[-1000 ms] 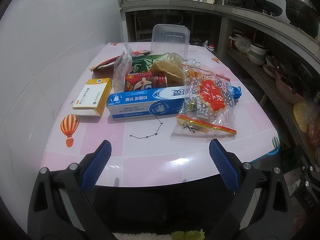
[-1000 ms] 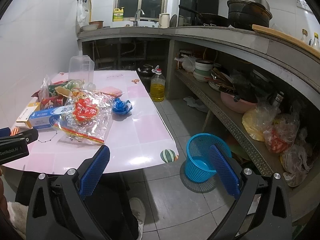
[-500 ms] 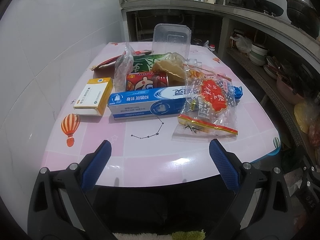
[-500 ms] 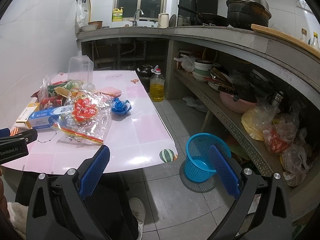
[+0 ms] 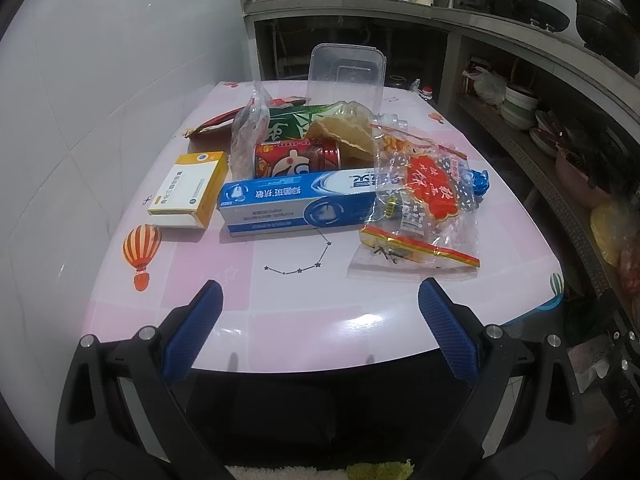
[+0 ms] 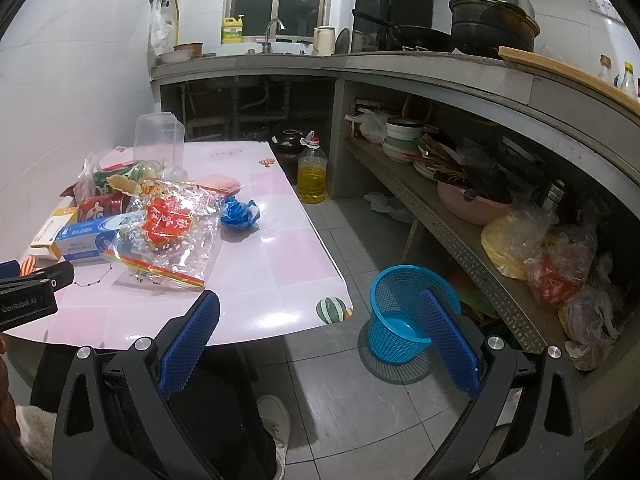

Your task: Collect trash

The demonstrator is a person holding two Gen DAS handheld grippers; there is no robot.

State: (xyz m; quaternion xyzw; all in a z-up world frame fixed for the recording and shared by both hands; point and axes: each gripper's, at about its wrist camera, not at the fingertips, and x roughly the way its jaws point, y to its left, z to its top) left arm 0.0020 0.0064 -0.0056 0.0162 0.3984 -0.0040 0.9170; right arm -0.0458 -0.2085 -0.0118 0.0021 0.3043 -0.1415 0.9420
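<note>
Trash lies heaped on the pink table [image 5: 280, 300]: a blue-and-white toothpaste box [image 5: 296, 204], a yellow-and-white carton [image 5: 188, 188], a red can [image 5: 296, 158] on its side, a clear red-printed snack bag [image 5: 424, 208], a crumpled blue wrapper [image 6: 239, 213], green and clear packets. My left gripper [image 5: 318, 330] is open and holds nothing, hovering over the table's near edge, short of the heap. My right gripper [image 6: 318, 340] is open with nothing in it too, off the table's right corner above the floor. A blue mesh basket [image 6: 400, 312] stands on the floor beyond it.
A clear plastic tub [image 5: 346, 70] stands upright behind the heap. A bottle of yellow oil [image 6: 312, 176] is on the floor by the counter. Shelves [image 6: 460, 224] with bowls and bags run along the right. A tiled wall [image 5: 100, 80] is on the left. A shoe [image 6: 276, 416] shows below.
The left wrist view has shifted slightly, the heap sitting a touch lower in view. The right gripper has barely moved. Both jaws stay apart.
</note>
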